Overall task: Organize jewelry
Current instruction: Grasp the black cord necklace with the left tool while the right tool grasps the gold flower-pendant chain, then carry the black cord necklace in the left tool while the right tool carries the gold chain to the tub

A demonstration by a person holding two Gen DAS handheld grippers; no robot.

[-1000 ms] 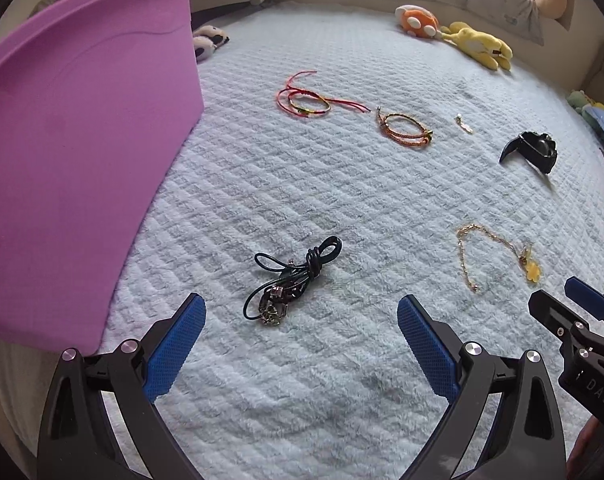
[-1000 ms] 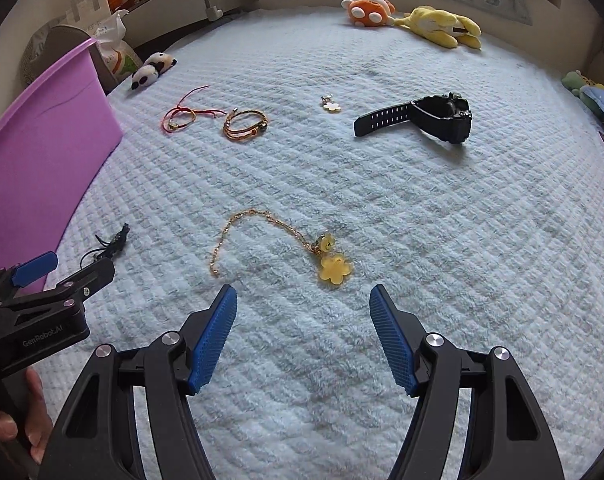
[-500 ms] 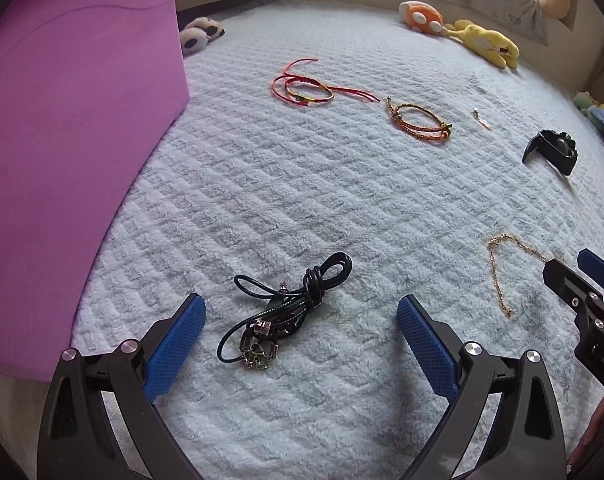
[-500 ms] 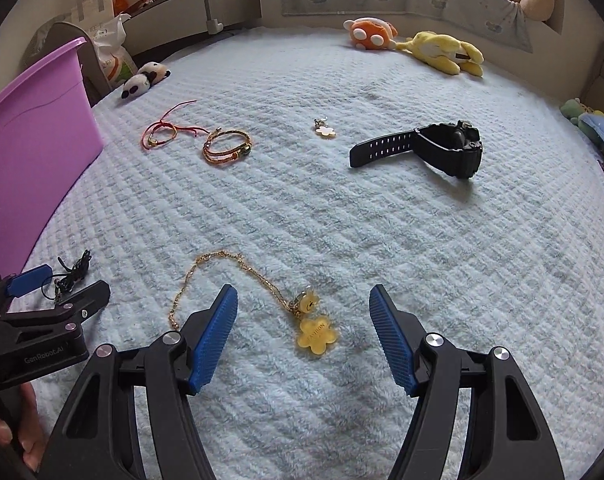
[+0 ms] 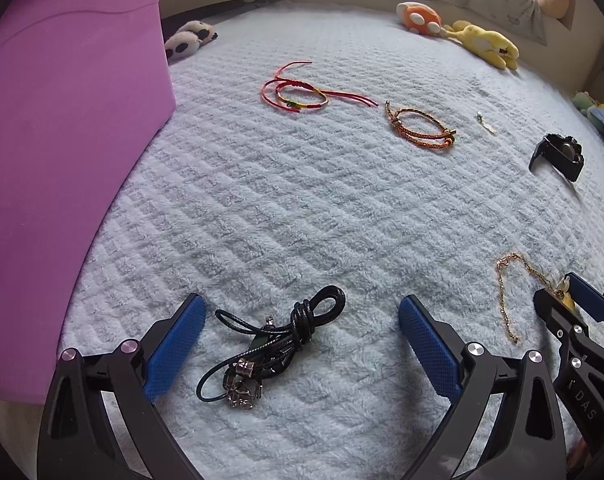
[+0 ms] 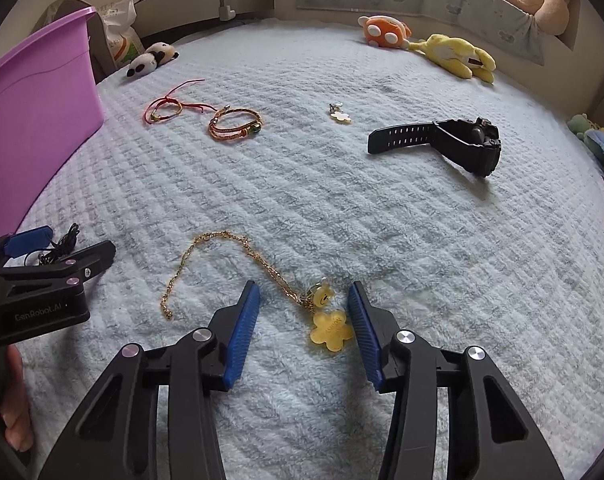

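Observation:
A black cord necklace (image 5: 278, 344) with metal charms lies bundled on the pale blue quilt, between the open fingers of my left gripper (image 5: 302, 328). A gold chain (image 6: 222, 256) with yellow flower pendants (image 6: 329, 330) lies between the open fingers of my right gripper (image 6: 303, 312); the jaws stand partly closed around the pendants, not touching them. The chain also shows in the left wrist view (image 5: 509, 296), beside the right gripper (image 5: 569, 308). The left gripper (image 6: 62, 248) shows at the left of the right wrist view.
A purple bin (image 5: 62, 140) stands at the left. Farther back lie a red string bracelet (image 5: 298, 94), an orange braided bracelet (image 5: 421, 130), a small charm (image 6: 337, 114) and a black watch (image 6: 453, 140). Plush toys (image 6: 449, 54) line the far edge.
Both grippers have moved forward and down over the quilt. The black cord now lies between the left fingers. The right jaws have narrowed around the yellow pendants.

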